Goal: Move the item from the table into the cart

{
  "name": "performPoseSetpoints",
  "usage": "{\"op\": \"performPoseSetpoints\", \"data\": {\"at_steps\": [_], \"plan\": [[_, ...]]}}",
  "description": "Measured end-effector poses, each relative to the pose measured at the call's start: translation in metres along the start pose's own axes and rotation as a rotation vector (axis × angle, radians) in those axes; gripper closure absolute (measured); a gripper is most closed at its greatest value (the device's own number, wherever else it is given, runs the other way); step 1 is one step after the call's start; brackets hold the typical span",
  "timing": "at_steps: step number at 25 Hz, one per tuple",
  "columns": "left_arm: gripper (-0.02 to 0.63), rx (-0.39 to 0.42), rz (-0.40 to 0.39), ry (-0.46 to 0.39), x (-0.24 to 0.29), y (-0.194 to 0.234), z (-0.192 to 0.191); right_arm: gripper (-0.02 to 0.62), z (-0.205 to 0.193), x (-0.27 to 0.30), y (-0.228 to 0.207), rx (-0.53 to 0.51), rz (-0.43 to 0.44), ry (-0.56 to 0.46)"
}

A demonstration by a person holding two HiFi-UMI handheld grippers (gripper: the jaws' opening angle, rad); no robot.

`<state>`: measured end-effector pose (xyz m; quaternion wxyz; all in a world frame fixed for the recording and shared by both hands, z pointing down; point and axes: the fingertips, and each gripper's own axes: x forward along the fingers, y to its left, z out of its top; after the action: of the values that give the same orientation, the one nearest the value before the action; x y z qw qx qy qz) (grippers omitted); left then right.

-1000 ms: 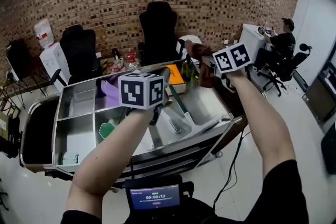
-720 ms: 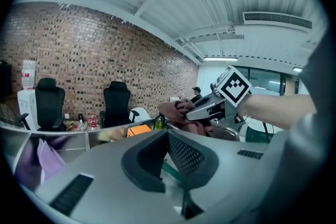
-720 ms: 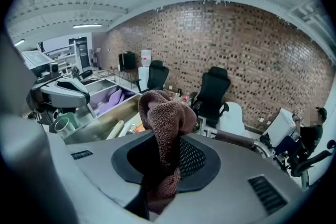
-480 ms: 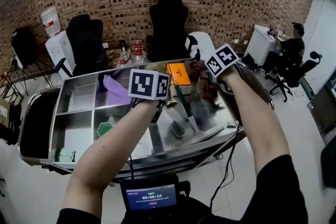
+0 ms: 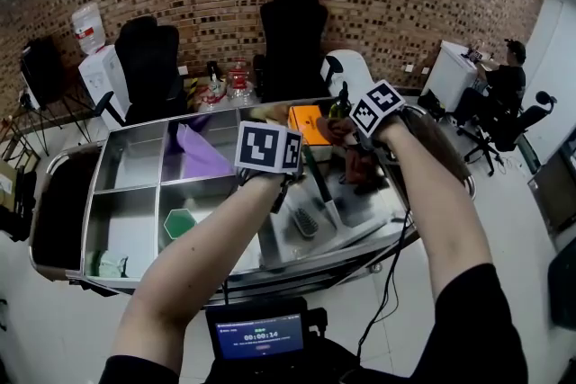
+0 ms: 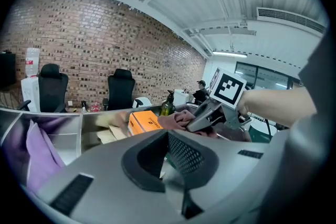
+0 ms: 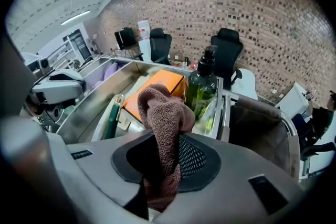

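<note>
Right gripper (image 7: 164,176): I see it clamped on cloth (image 7: 165,113), above cart's (image 5: 126,159) right end.
Left gripper (image 6: 169,160): closed, empty, above cart's middle.
Under cloth: box (image 7: 156,86), bottle (image 7: 202,89), both in cart.

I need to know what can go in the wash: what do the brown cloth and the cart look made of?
Brown cloth: soft, matte, fuzzy looped pile, so likely terry or microfibre.
Cart: probably stainless steel; its bright, mirror-like walls show reflections.

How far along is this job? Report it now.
Done: a flat orange box and a green pump bottle already sit in the steel cart. In hand: the right gripper clamps a brown terry cloth above the cart. Remaining: lower and release it.
</note>
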<state>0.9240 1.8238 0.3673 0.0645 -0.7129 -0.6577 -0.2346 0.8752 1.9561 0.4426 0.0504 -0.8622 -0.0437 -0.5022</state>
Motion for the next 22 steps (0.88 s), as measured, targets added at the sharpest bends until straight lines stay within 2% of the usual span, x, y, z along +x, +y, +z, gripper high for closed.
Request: {"op": "performPoseSetpoints", "data": {"at_steps": [4, 8, 11, 13, 17, 18, 19, 20, 22], "plan": [[0.606, 0.0, 0.0, 0.018, 0.007, 0.0, -0.006, 0.521, -0.006, 0.01, 0.0, 0.005, 0.013, 0.036], [0.606, -0.004, 0.002, 0.022, 0.007, 0.004, -0.012, 0.456, -0.012, 0.016, 0.001, -0.009, 0.002, 0.079], [0.606, 0.001, 0.006, 0.017, 0.005, 0.004, -0.014, 0.451, -0.012, 0.013, -0.001, -0.016, -0.012, 0.067], [0.606, 0.005, -0.001, 0.009, 0.002, 0.001, -0.014, 0.412, -0.01, 0.008, 0.0, -0.007, -0.008, 0.036], [0.606, 0.029, -0.03, -0.019, -0.008, -0.015, -0.008, 0.41, -0.003, -0.019, 0.008, 0.005, -0.022, -0.075], [0.606, 0.045, -0.038, -0.034, -0.015, -0.022, -0.005, 0.402, 0.0, -0.03, 0.013, 0.004, -0.027, -0.11], [0.606, 0.065, -0.047, -0.055, -0.022, -0.029, -0.002, 0.362, 0.004, -0.041, 0.019, 0.0, -0.029, -0.15], [0.606, 0.085, -0.063, -0.082, -0.031, -0.037, 0.002, 0.348, 0.008, -0.052, 0.027, -0.007, -0.027, -0.193], [0.606, 0.125, -0.118, -0.147, -0.05, -0.057, 0.011, 0.348, 0.013, -0.077, 0.046, -0.024, -0.015, -0.289]]}}
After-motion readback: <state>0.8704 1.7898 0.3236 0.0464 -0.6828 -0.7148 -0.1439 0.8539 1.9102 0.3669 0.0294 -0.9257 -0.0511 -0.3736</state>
